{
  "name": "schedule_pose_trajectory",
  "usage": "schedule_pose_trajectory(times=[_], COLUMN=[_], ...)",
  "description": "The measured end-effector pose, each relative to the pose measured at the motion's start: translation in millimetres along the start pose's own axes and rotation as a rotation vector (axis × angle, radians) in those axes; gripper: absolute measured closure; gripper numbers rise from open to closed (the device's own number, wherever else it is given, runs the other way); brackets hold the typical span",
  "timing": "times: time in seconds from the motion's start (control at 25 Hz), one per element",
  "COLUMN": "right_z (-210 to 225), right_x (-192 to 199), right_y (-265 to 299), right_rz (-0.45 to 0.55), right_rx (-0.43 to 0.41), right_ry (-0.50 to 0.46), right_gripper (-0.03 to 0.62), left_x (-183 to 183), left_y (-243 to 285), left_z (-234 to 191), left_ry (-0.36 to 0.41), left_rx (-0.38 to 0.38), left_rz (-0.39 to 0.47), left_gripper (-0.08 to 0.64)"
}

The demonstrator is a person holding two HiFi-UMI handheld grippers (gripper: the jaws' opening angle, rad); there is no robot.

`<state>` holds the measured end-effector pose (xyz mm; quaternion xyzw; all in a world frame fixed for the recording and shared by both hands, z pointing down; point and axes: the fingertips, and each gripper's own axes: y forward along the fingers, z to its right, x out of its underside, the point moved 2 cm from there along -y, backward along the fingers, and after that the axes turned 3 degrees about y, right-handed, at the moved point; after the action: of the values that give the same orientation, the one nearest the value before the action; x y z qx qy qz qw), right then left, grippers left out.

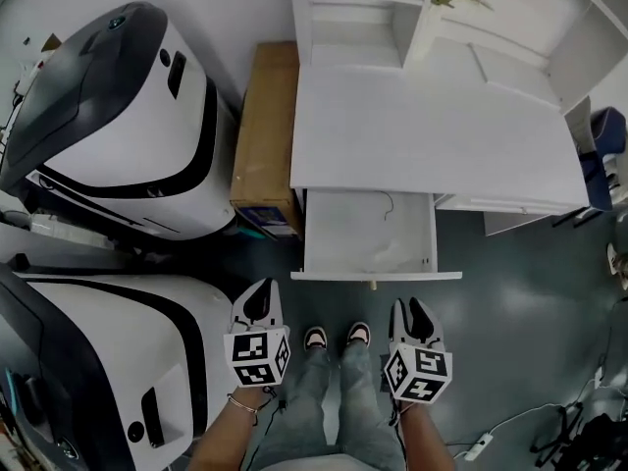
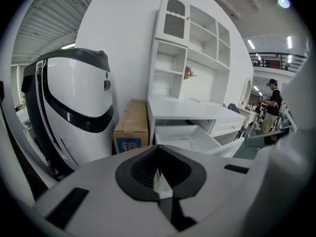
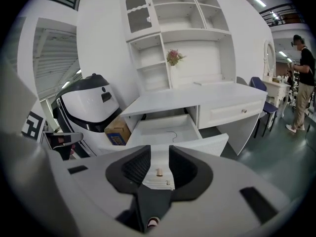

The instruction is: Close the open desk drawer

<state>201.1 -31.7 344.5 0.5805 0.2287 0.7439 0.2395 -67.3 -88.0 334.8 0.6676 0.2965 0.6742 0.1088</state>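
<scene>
Drawer (image 1: pixel 378 276) hangs open under the left part of the white desk (image 1: pixel 422 135), just beyond my grippers. My left gripper (image 1: pixel 260 300) has its jaws pressed together; my right gripper (image 1: pixel 410 308) has its jaws spread.

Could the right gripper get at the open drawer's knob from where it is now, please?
Probably yes: the right gripper is open, the knob lies straight ahead of its jaws, with nothing between.

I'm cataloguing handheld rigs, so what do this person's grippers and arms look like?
The left gripper and right gripper match. Each has a rounded white shell, black ribbed pads inside the jaws, and a cube of black-and-white square markers at the rear. The forearms show no sleeves. A thin bracelet circles the left wrist.
</scene>
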Motion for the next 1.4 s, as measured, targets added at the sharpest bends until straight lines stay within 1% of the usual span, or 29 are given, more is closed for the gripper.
schedule_pose_trajectory(times=[0.16, 0.32, 0.6, 0.88, 1.08, 1.4], right_z=[-2, -6, -13, -16, -15, -18], right_x=[19, 28, 38, 45, 45, 42], right_y=[15, 26, 41, 58, 67, 75], right_rz=[-0.021, -0.028, -0.004, 0.017, 0.012, 0.031], right_rx=[-0.008, -0.009, 0.050, 0.082, 0.085, 0.101], right_ry=[-0.009, -0.023, -0.105, -0.106, -0.117, -0.115], right_gripper=[0.468, 0.466, 0.465, 0.465, 0.465, 0.457], left_x=[28, 42, 47, 52, 58, 62], left_y=[5, 4, 0, 3, 7, 10], left_z=[-12, -20, -30, -42, -51, -53], left_ry=[-0.022, -0.039, -0.041, -0.043, -0.060, -0.077], left_rx=[-0.026, -0.043, -0.054, -0.080, -0.100, -0.112], left_rz=[-0.034, -0.047, -0.044, -0.050, -0.063, -0.078], left_gripper=[0.549, 0.549, 0.548, 0.549, 0.548, 0.549])
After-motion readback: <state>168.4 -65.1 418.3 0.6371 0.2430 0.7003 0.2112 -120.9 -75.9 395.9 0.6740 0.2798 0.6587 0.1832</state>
